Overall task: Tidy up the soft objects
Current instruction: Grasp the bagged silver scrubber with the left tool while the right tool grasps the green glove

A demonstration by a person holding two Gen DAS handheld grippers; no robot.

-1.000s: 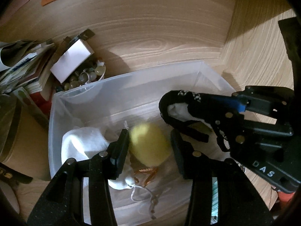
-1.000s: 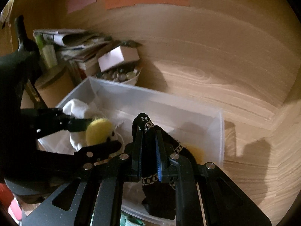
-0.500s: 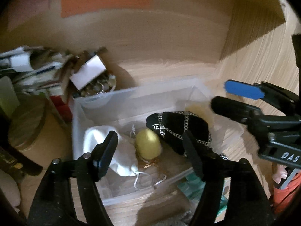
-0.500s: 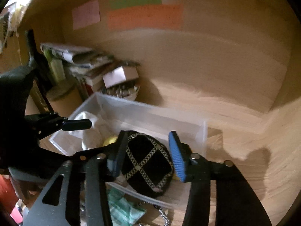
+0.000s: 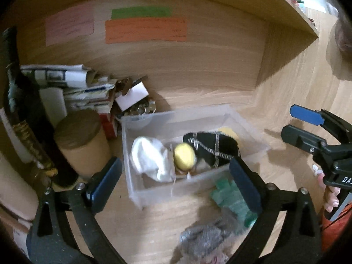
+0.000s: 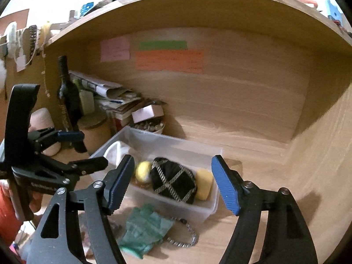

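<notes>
Both claws have pulled up and back from the bin since a second ago, when the left one straddled the yellow ball and the right one gripped the black pouch; both things now lie released inside.

From the left wrist, the left claw (image 5: 175, 177) stands wide and holds nothing, high above the clear bin (image 5: 154, 194). In the bin the white cloth (image 5: 150, 158), the yellow ball (image 5: 184, 158) and the black pouch (image 5: 212, 146) lie side by side, apparently gathered there because they are the soft things. A green glove (image 5: 231, 200) and a grey fuzzy thing (image 5: 204, 239) lie on the table (image 5: 154, 224) in front of the bin, probably waiting their turn. The right claw (image 5: 296, 123) hangs off to the right, parted and bare.

From the right wrist, the right claw (image 6: 173, 183) is likewise spread wide and free. A yellow sponge (image 6: 204, 187) sits against the bin's right end, touching the pouch. The glove lies just outside the front wall beside a chain (image 6: 184, 236). Stacked papers (image 6: 114, 99), a bottle (image 6: 66, 92) and a round tub (image 6: 94, 129) crowd the back left corner.
</notes>
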